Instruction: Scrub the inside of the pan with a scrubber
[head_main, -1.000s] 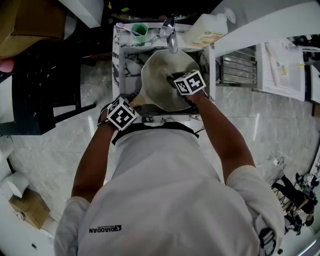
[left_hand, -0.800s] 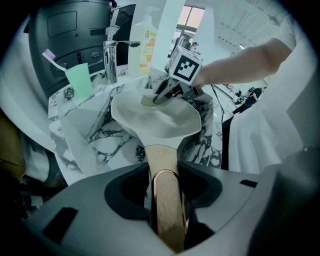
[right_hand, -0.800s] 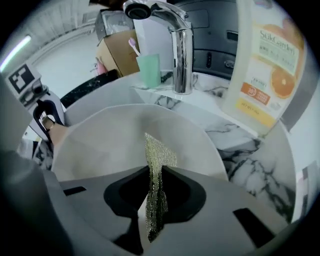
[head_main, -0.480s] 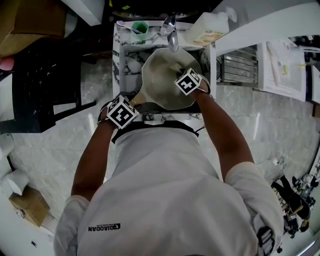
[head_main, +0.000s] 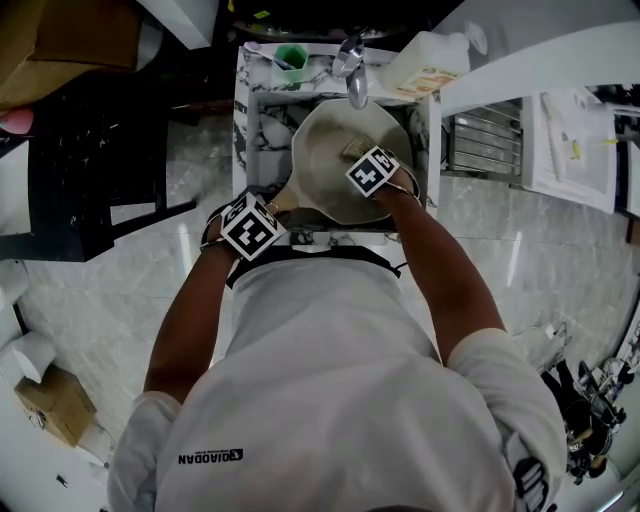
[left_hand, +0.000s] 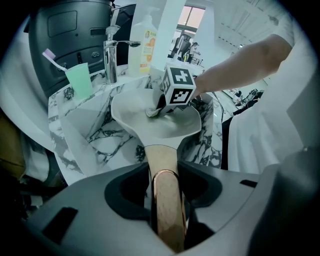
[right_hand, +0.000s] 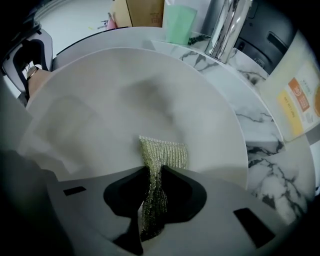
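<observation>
Two grippers are at work over the sink, and both have something in their grip. The right gripper (right_hand: 152, 197) has its jaws pinched on a yellowish mesh scrubber (right_hand: 163, 152). The scrubber's free end fans out flat against the pale inside of the pan (right_hand: 115, 95), on the side nearer the person. The left gripper (left_hand: 167, 215) is clamped on the pan's handle (left_hand: 164, 165), a wood-toned bar with a coppery band that runs up between the jaws to the bowl. Seen from above, the pan lies in the marble sink (head_main: 262, 135) with its bowl under the tap (head_main: 352, 78) and its handle reaching back toward the person's left hand. The right gripper's marker cube hangs over the bowl's near edge. On the marble surface behind the basin, a green cup (left_hand: 79, 82) with a toothbrush (left_hand: 49, 54) in it stands to the left of the tap. A pump bottle (head_main: 425, 55) with an orange label stands to the right. The person, in a white shirt, leans over the sink with both arms stretched forward.
</observation>
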